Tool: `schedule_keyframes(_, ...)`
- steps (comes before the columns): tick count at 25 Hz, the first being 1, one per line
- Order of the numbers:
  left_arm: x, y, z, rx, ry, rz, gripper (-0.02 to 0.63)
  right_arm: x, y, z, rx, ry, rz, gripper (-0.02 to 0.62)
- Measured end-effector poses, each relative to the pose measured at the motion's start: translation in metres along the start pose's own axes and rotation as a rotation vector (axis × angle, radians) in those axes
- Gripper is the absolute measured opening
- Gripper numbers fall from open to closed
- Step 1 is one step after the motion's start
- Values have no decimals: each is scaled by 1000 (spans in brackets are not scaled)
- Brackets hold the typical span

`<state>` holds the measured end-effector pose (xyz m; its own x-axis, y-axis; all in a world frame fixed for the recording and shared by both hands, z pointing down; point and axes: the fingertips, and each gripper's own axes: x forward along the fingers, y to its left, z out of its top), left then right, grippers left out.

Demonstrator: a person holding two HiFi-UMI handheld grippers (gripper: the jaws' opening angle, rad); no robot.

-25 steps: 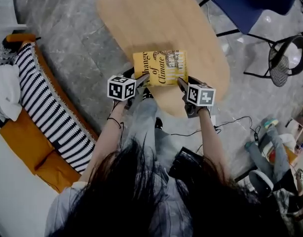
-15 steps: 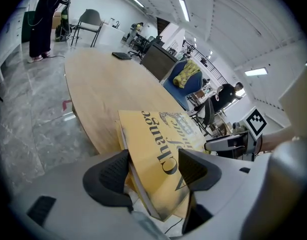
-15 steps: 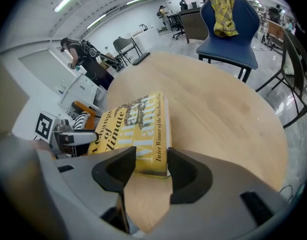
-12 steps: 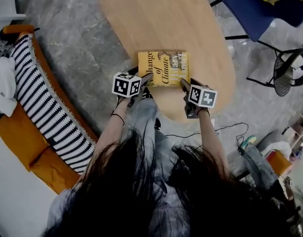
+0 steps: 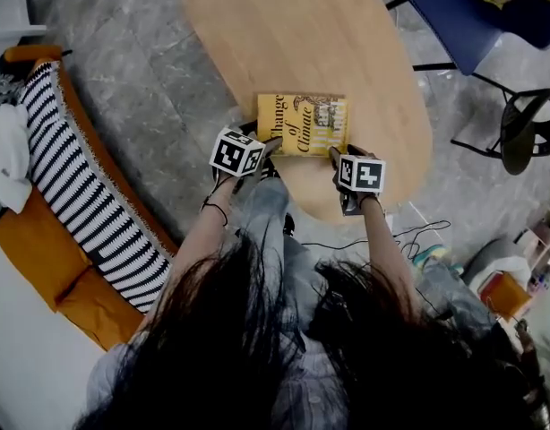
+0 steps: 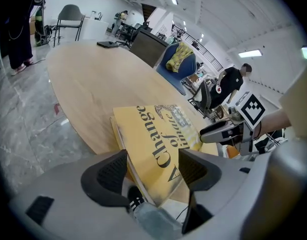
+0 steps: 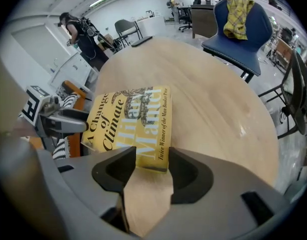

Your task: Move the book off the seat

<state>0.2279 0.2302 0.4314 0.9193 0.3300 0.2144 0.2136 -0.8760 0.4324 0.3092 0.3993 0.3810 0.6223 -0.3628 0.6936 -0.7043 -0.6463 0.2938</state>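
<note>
A yellow paperback book (image 5: 302, 125) lies flat, cover up, at the near end of the oval wooden table (image 5: 302, 25). My left gripper (image 5: 268, 146) is at its near left corner. In the left gripper view that corner of the book (image 6: 163, 139) runs deep between the jaws of the left gripper (image 6: 152, 166), which press on it. My right gripper (image 5: 333, 155) is at the near right corner. In the right gripper view the book (image 7: 128, 116) has its corner in the gap of the right gripper (image 7: 152, 168), whose jaws stand wide apart.
An orange sofa (image 5: 42, 258) with a black-and-white striped cushion (image 5: 78, 195) runs along the left. A blue chair (image 5: 463, 7) stands beyond the table's right side, and cables (image 5: 418, 231) lie on the floor at right. A person (image 6: 231, 84) stands in the background.
The book and both grippers keep their places at the table's near end. Only the head view has drifted slightly.
</note>
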Motion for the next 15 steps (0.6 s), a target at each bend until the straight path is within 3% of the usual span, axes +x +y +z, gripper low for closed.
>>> schedule_keyframes(4,-7,5,-1,-12,-21,29,318,-3,-4,-2,-11,-3,-10,210)
schedule_keyframes(9,-33,10,10,-89,-145,52,319,-18,-6,2,39,-71,-4,210)
schedule_keyframes(15,-64,-13,12,-60,-207,47,318,-58,1,6,90,-186,13,210)
